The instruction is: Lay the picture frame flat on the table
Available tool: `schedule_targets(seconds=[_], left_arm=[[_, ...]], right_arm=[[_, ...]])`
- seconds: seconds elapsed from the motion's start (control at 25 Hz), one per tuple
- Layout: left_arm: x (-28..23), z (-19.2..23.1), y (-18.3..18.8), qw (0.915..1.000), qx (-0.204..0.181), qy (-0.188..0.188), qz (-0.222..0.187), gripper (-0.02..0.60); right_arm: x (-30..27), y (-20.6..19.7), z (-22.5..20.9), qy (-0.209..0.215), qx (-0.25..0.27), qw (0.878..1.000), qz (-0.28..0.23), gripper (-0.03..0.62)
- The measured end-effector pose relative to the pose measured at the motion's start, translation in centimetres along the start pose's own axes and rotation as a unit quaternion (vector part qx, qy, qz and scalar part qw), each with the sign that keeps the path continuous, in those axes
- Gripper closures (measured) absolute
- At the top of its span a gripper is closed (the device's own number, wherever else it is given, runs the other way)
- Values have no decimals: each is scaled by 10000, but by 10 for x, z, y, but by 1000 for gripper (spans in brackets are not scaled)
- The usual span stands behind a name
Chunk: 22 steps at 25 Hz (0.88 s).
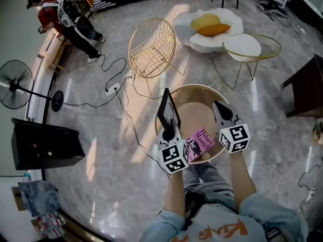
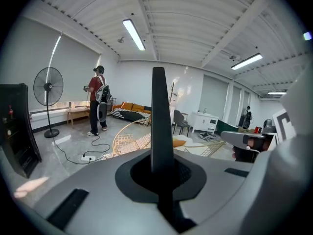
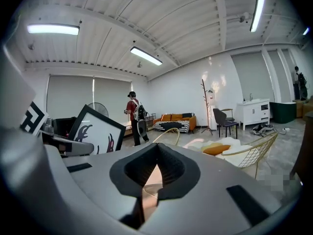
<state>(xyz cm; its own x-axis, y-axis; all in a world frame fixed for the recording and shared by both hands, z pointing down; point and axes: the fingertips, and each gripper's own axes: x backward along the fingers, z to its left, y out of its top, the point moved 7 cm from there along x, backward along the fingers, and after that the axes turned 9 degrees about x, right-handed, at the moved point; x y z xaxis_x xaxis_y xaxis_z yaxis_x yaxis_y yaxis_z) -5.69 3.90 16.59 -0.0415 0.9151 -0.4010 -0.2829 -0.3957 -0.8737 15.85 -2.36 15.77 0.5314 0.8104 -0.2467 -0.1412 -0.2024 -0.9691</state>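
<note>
L gripper (image 1: 171, 125) is shut tight on the frame (image 1: 164, 105), held up on its thin edge. R gripper (image 1: 218, 106) is shut too, tips touching, w/ nothing in it

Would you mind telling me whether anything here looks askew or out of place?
The picture frame stands on edge, pinched in the left tool over the round table, rather than lying flat.
</note>
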Motion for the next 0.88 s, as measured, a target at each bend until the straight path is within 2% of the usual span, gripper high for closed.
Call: schedule_targets(seconds=[0.16, 0.48, 0.88], left_arm=[[-11, 14, -20, 9992, 248, 38, 311, 557], [-26, 32, -73, 9949, 491, 116, 874, 557], [-51, 55, -138, 9872, 783, 198, 1375, 557]], right_arm=[[-8, -26, 6, -2, -84, 9993, 356, 595], [-12, -79, 19, 4, -141, 9951, 983, 595], [-28, -141, 27, 118, -103, 9875, 1571, 595]])
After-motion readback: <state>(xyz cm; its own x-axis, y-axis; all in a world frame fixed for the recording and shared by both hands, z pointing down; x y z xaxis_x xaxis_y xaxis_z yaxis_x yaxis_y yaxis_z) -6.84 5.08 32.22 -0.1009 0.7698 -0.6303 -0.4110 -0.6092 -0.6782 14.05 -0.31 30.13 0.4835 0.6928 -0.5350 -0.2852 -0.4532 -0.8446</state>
